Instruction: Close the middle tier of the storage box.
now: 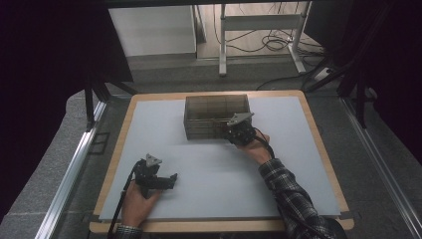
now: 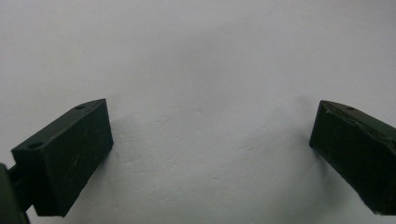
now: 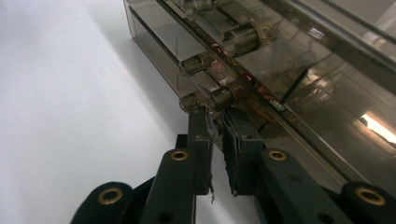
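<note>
From the high view, a smoked clear box is seen standing on the table, and the right gripper is brought up against its near front corner. The left gripper is held low over bare table, well apart from the box, with nothing near its fingers.

In the left gripper view, the fingers are spread wide, with only the pale table surface between them. Nothing is held there.

In the right gripper view, the fingers are seen drawn almost together, with just a narrow slit left. A thin clear edge or tab of the box appears to be pinched in that slit; whether it belongs to a drawer front or a lid cannot be told. Just beyond the fingertips, small clear cylindrical knobs or hinge barrels are lined along the box edge.

The step in hand is judged to be a pull or lift on that thin part. It would be done best with the pinch kept firm and the pull kept straight along the fingers, so the thin plastic is not twisted. As the box is light, it could be dragged across the table; the idle left gripper could be brought over to steady it.
</note>
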Motion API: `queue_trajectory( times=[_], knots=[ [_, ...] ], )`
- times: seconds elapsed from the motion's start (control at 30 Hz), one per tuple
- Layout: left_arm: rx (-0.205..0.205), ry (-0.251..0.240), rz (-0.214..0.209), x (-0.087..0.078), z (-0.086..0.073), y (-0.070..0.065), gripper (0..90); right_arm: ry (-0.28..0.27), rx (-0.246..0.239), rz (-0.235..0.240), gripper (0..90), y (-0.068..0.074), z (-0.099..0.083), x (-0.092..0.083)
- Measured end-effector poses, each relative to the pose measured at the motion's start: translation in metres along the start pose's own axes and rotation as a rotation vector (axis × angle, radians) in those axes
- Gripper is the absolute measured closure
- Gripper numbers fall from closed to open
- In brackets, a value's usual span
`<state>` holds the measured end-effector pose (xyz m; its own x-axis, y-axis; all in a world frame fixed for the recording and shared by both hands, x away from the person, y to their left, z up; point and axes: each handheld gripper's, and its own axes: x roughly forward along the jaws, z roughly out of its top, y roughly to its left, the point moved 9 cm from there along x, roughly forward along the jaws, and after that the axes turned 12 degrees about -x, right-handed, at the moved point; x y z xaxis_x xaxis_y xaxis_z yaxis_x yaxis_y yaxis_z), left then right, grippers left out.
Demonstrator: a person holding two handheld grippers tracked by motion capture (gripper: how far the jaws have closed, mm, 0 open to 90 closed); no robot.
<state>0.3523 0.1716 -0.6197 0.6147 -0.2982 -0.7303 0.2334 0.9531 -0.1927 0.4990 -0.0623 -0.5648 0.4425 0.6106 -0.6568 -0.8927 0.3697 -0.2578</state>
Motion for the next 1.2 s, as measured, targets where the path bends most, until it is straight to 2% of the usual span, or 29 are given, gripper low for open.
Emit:
queue_trajectory(
  times=[0.67, 1.2],
  knots=[
    [0.000, -0.001, 0.000, 0.000, 0.000, 0.000, 0.0, 0.006, -0.004, 0.012, 74.7, 0.002, -0.006, -0.007],
    [0.000, 0.000, 0.000, 0.000, 0.000, 0.000, 0.0, 0.000, -0.030, 0.031, 69.5, 0.014, -0.002, -0.013]
  ],
)
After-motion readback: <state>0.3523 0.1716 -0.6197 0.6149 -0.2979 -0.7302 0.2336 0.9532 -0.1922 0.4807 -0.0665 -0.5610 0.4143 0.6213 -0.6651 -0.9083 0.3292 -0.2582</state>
